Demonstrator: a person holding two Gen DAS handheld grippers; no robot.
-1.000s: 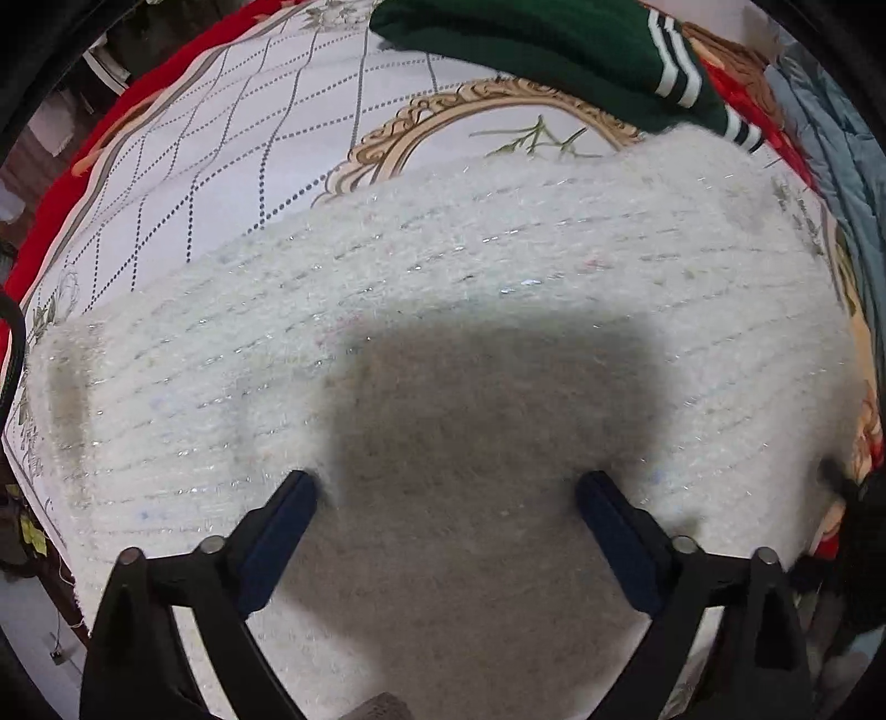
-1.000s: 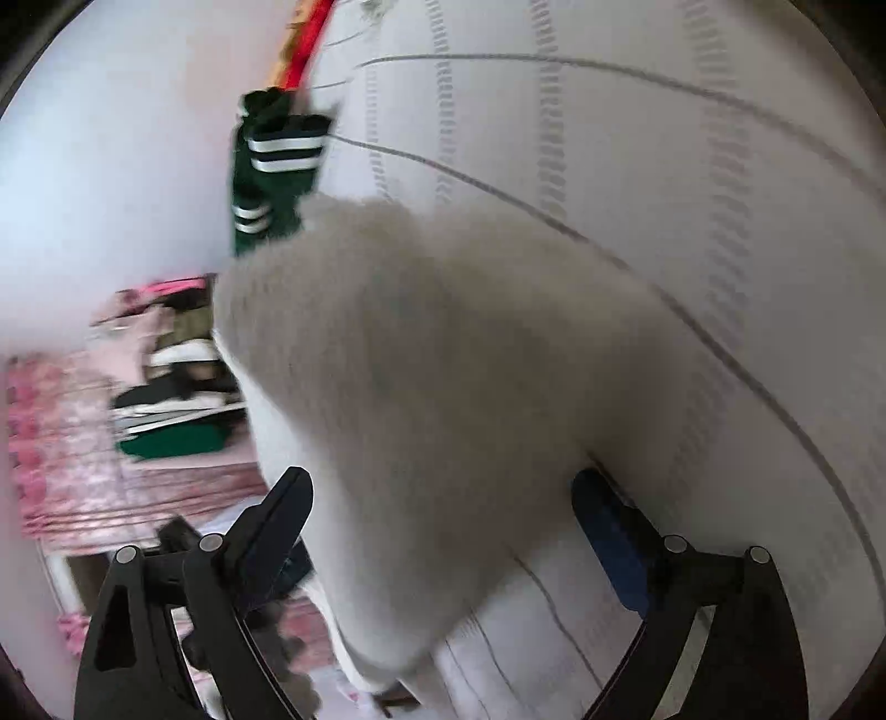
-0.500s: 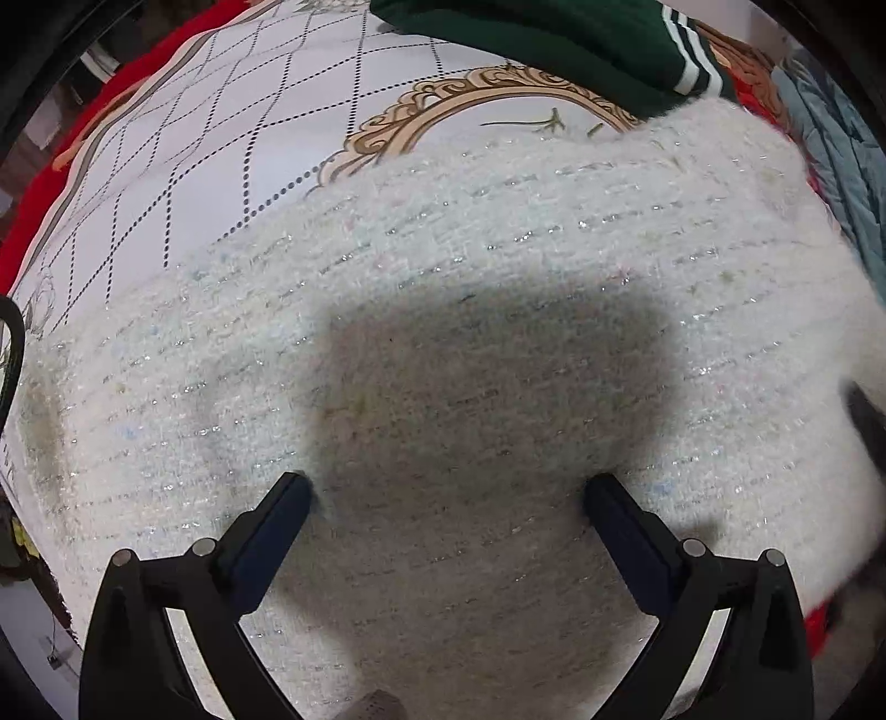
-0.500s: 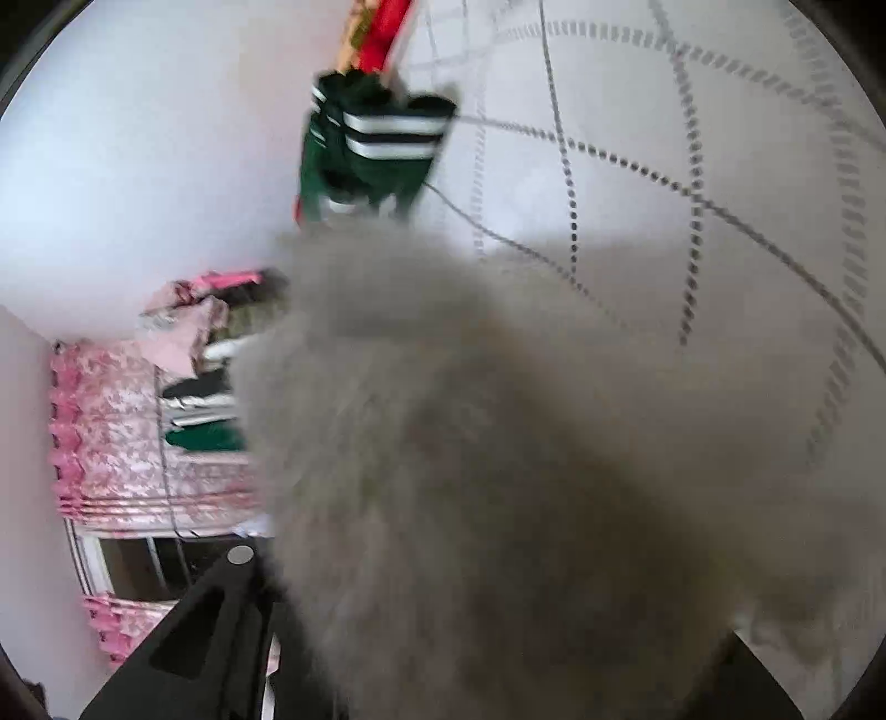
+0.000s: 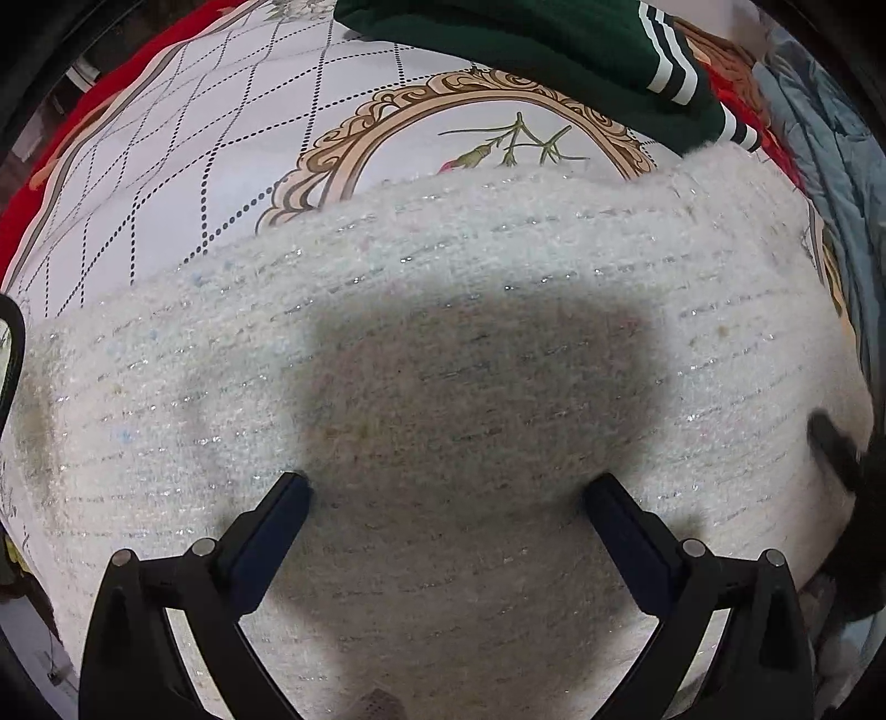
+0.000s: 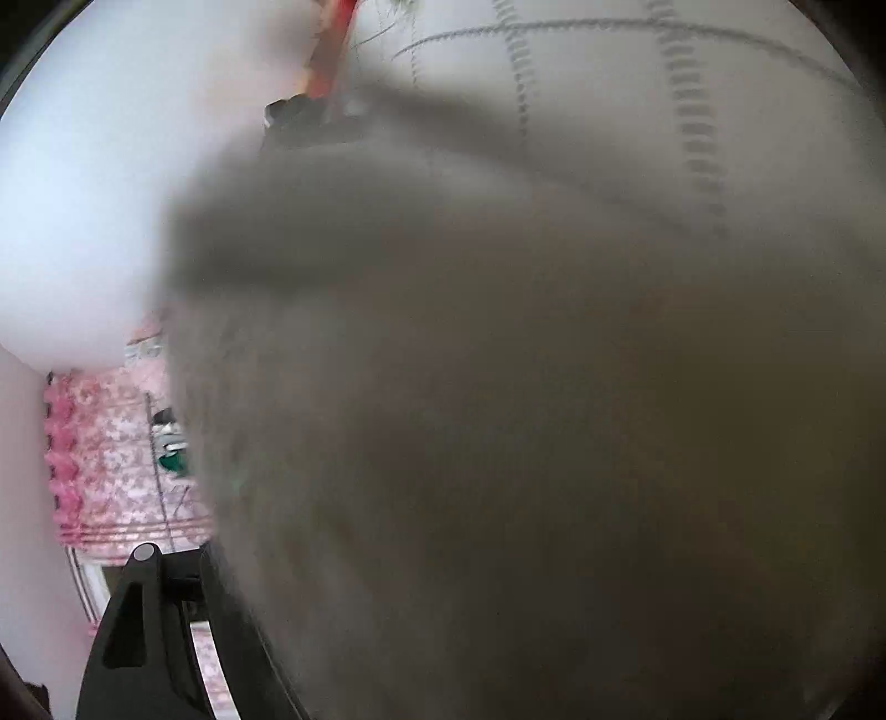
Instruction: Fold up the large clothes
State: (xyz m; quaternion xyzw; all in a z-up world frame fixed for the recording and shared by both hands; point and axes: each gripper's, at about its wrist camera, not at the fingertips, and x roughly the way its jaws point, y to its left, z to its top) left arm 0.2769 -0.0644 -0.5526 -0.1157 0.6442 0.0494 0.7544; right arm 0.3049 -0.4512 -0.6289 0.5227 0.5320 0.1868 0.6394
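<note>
Moved: white fuzzy sweater (image 5: 443, 343) sits lower in the left wrist view than a second ago, more of the bedspread medallion (image 5: 470, 127) now showing above its edge; in the right wrist view the knit has swung right up against the lens.
Left tongs (image 5: 446, 493): spread wide, pointing straight down over the sweater, pads not pinching any fabric; dark shadow on the knit between them.
Right tongs (image 6: 166, 609): only one black finger shows, lower left; the rest is hidden behind blurred grey-white knit. Jaws have just been opening again after a brief close; cannot tell from the view whether cloth is between them.
Sweater location: lying flat on the patterned bedspread (image 5: 183, 183), near edge toward the camera.
Nearby: green garment with white stripes (image 5: 554, 50) at the sweater's far right corner; blue-grey fabric (image 5: 830, 144) at right.
</note>
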